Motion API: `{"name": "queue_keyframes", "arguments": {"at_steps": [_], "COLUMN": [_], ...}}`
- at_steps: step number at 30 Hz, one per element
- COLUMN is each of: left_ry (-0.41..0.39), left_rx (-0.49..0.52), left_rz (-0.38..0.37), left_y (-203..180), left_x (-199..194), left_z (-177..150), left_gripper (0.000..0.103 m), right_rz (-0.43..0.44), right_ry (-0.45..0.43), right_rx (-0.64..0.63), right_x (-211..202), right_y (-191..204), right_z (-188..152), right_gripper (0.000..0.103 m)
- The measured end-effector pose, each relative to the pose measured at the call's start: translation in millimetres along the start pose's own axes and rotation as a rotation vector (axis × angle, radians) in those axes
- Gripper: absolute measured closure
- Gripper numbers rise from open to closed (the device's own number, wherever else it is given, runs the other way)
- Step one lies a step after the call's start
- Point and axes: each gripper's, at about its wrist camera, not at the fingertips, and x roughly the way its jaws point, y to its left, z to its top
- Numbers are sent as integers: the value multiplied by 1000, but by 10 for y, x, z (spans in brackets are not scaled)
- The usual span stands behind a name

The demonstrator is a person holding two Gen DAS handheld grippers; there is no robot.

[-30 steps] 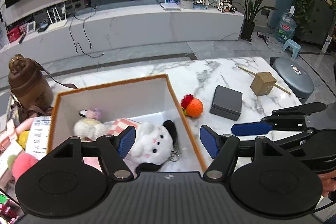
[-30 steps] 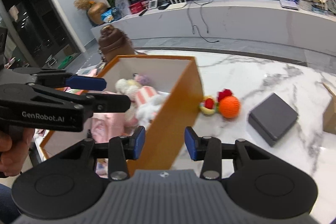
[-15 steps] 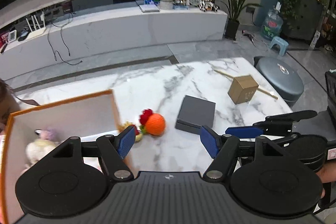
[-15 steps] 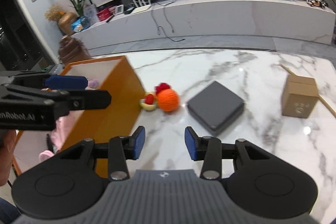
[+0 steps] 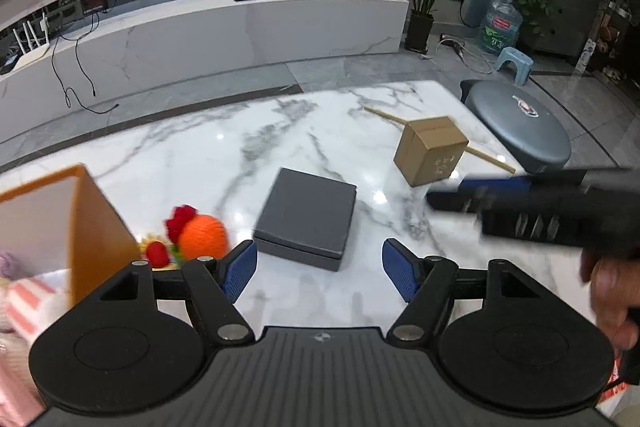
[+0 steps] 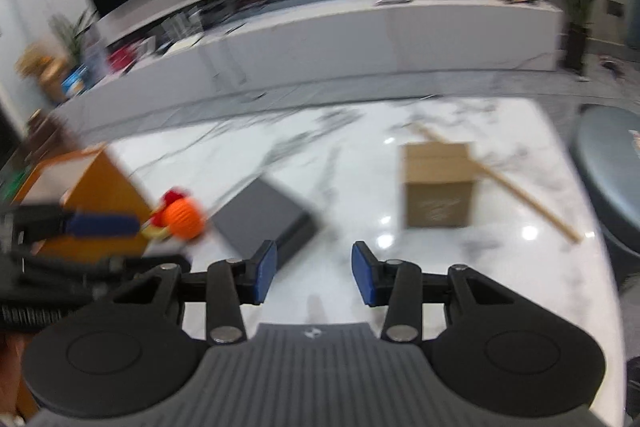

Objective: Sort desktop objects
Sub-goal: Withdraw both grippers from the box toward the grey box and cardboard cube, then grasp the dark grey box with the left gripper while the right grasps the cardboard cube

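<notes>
Marble table [image 5: 224, 155] now fills both views, orange bin [image 5: 96, 227] slid leftward; left gripper [image 5: 319, 271] and right gripper [image 6: 314, 273] spread, empty.

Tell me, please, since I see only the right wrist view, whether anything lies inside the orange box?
Observer: Yes. The left wrist view shows a pink-and-white striped soft item inside the orange box.
Operator: Thank you. What is the blur beside the orange ball?
Observer: A small red strawberry-like toy lies between the orange ball and the box.
Operator: Could you say what holds my right gripper?
Observer: A hand at the frame's right edge grips the handle of the right gripper.
</notes>
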Motion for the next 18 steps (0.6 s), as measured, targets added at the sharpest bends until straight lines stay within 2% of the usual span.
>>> {"name": "queue_keyframes", "arguments": {"at_steps": [5,11,18], "left_ry": [10,18,-52], "left_rx": [37,83,171], "left_rz": [19,78,162], "left_y": [-138,-178,-277], "left_x": [184,376,506], "left_z": [-46,-108,-4], "left_gripper": [21,21,18], "right_rz": [-39,-20,-11], "right_ry": [-56,-45,-33], "right_rx": [51,42,35], "right_x": [19,149,194], "right_y": [-194,-155,-174], "right_z": [98,119,84], "right_gripper": [58,58,58]}}
